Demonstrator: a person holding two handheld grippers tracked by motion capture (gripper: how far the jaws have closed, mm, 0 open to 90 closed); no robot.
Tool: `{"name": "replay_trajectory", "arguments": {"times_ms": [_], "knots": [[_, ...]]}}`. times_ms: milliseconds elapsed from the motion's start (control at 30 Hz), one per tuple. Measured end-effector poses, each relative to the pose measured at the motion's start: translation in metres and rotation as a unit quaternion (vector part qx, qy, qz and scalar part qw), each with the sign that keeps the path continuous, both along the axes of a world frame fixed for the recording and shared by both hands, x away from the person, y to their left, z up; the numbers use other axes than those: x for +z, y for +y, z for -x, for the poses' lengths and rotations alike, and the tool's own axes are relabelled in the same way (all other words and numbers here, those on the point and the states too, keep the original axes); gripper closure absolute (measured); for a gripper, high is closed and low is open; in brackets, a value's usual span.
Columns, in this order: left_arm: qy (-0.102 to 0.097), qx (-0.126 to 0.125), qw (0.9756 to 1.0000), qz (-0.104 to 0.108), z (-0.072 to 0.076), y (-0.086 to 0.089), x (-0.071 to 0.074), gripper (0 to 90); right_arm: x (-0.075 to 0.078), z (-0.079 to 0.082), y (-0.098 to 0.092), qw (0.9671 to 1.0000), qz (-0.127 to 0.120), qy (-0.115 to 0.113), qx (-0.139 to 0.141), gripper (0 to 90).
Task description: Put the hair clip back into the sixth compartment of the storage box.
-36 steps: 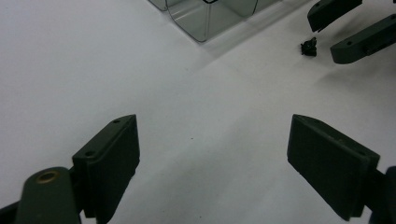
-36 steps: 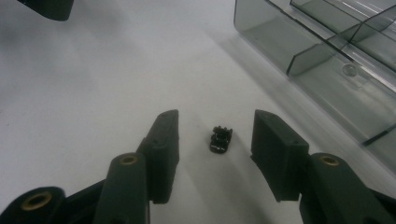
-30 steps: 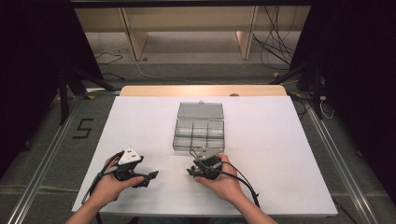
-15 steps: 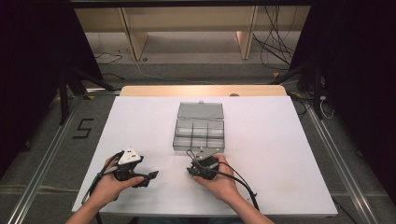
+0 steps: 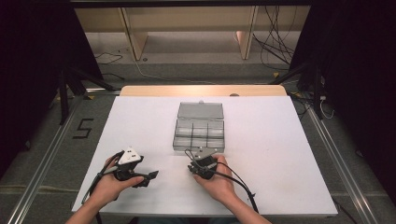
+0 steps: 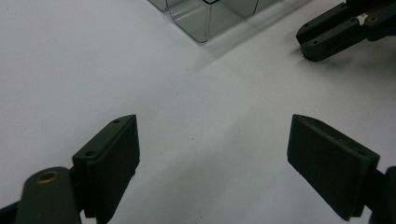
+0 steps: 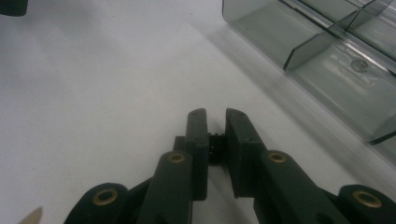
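A clear grey compartment box (image 5: 198, 134) lies mid-table with its lid (image 5: 201, 111) folded open behind it. My right gripper (image 5: 200, 162) sits just in front of the box's near edge. Its jaws have just been closing and now stand almost together in the right gripper view (image 7: 216, 115), pinching a small black piece (image 7: 215, 145). The box's near compartments (image 7: 327, 65) lie to its right. My left gripper (image 5: 148, 178) rests at the front left, pointing toward the right one. Its jaws (image 6: 215, 128) are wide apart over bare table, with the box corner (image 6: 205, 21) and the right gripper (image 6: 334, 33) ahead.
The white tabletop (image 5: 280, 154) stretches wide on both sides of the box. A wooden strip (image 5: 201, 90) runs along its far edge. Black cables (image 5: 238, 182) trail from the grippers toward the near edge. Dark curtains and floor cables surround the table.
The right gripper's jaws have drawn together from a wider stance. Both hands have stayed where they were, and the left gripper's jaws have not changed.
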State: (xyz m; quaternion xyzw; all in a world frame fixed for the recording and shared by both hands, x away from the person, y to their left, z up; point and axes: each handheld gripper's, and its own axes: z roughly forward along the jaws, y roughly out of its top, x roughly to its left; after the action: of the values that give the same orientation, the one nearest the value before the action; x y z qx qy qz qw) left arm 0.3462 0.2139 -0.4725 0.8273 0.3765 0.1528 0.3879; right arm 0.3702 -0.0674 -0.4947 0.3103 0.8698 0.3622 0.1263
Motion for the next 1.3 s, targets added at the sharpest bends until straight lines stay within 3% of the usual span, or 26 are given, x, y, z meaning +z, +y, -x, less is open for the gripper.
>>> {"name": "replay_trajectory", "arguments": {"times_ms": [767, 1300], "knots": [[0.000, 0.000, 1.0000, -0.001, 0.000, 0.001, 0.000, 16.6, 0.010, -0.002, -0.007, 0.9997, -0.023, -0.002, -0.001, 81.0], [0.000, 0.000, 1.0000, -0.001, 0.000, 0.001, 0.000, 16.6, 0.019, -0.002, -0.010, 0.9994, -0.028, -0.019, -0.008, 81.0]]}}
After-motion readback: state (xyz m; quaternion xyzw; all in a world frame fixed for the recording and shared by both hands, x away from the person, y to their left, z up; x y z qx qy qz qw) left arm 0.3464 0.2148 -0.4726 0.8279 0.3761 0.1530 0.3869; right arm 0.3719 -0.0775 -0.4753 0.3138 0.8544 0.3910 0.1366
